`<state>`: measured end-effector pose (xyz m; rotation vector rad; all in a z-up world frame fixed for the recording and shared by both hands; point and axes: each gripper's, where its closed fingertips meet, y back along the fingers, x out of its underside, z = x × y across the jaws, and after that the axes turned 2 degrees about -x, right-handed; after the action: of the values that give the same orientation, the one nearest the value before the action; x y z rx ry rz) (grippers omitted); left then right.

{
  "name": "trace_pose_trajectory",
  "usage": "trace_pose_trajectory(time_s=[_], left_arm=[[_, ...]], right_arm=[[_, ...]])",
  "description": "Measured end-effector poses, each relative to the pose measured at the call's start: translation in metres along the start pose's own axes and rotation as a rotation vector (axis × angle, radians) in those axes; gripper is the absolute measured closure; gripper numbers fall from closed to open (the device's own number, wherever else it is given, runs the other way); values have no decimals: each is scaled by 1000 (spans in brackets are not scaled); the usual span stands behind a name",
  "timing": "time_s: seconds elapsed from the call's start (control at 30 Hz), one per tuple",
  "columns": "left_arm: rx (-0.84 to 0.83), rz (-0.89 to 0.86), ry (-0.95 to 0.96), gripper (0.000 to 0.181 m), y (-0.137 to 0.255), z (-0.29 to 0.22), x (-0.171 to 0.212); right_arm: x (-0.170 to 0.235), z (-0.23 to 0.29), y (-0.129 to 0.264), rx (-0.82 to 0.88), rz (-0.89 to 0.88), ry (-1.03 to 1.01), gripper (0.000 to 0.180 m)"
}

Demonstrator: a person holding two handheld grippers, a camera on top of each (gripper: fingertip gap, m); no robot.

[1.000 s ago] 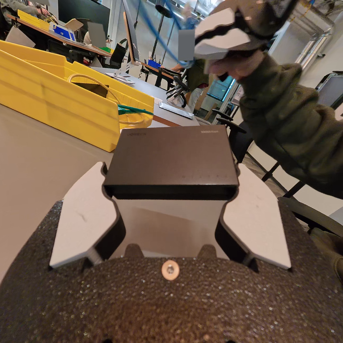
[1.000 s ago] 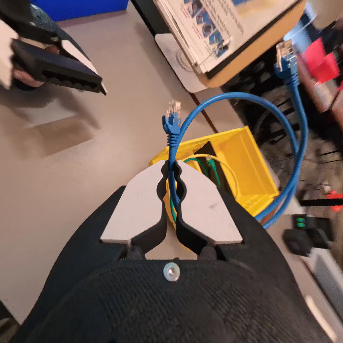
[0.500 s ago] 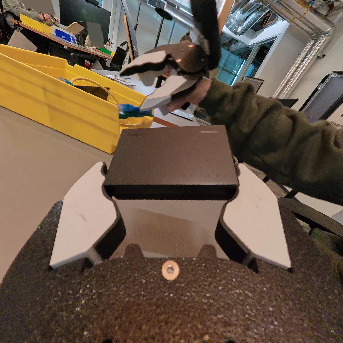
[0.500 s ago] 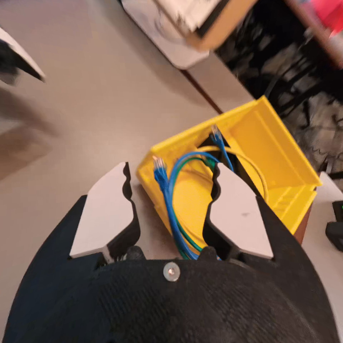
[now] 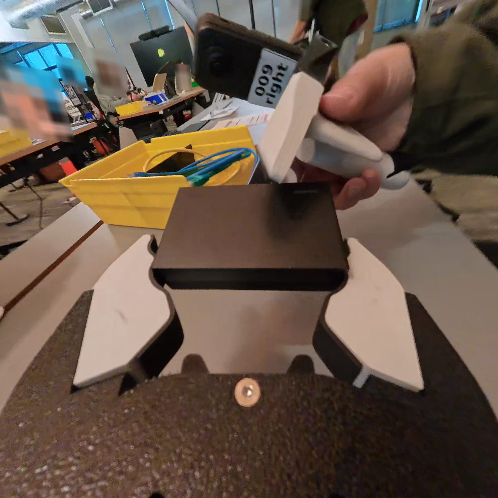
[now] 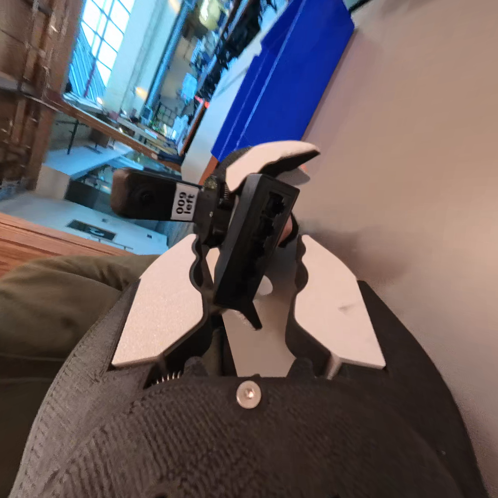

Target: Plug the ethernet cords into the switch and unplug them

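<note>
The switch (image 5: pixel 249 231) sits between the left gripper (image 5: pixel 249 272) fingers, above the table (image 5: pixel 404 242). Beyond it to the far left stands a bin (image 5: pixel 121 194) on the table – cords (image 5: pixel 210 167) lie coiled inside. The right gripper (image 5: pixel 285 129) hangs just past the switch's far right corner – near, over the bin's right end.

switch (image 5: pixel 250 229) ports: hidden, left view | right tongs (image 5: pixel 283 129) tips: hidden

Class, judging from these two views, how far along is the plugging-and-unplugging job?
Done: the visible switch ports are empty, and cords lie in the yellow bin. In hand: left gripper clamps the switch; right gripper is open, empty. What remains is unclear.
</note>
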<state>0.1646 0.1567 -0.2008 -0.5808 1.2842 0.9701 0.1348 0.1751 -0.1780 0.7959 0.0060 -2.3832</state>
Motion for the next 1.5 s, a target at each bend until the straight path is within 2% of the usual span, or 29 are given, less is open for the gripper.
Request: trace_pose_trajectory(time_s=[0.07,0.1,0.13,0.23,0.43,0.57,0.73,0.83,0.93,1.0,1.07,1.2,1.5], left_arm=[[-11,31,-71,58,-3,-4,3],[-13,35,-93,58,-4,-6,3],[-23,39,-106,58,-5,-6,3],[-46,63,-109,58,-7,-4,9],[-119,155,-108,62,-10,6,26],[-186,174,-47,69,-5,21,31],[-198,171,67,75,-2,31,34],[-211,183,119,77,0,36,38],[-215,197,159,79,2,40,43],[-208,196,188,80,2,40,43],[-198,191,205,82,2,40,43],[-191,189,226,84,2,40,44],[-146,194,244,86,-2,33,43]], right_arm=[[8,-1,-6,-17,58,-21,123],[10,-1,-8,-33,72,-34,140],[9,-3,-8,-30,70,-38,146],[11,-7,-7,-53,102,-65,148],[3,-21,2,27,139,42,150],[-46,-21,34,94,43,104,151],[-140,-46,108,316,-147,141,150],[-192,-79,159,476,-265,91,151],[-215,-129,198,624,-300,-24,151],[-225,-156,212,651,-344,-101,150],[-233,-178,222,671,-409,-163,150],[-237,-211,224,708,-410,-222,150],[-262,-222,213,708,-430,-197,151]])
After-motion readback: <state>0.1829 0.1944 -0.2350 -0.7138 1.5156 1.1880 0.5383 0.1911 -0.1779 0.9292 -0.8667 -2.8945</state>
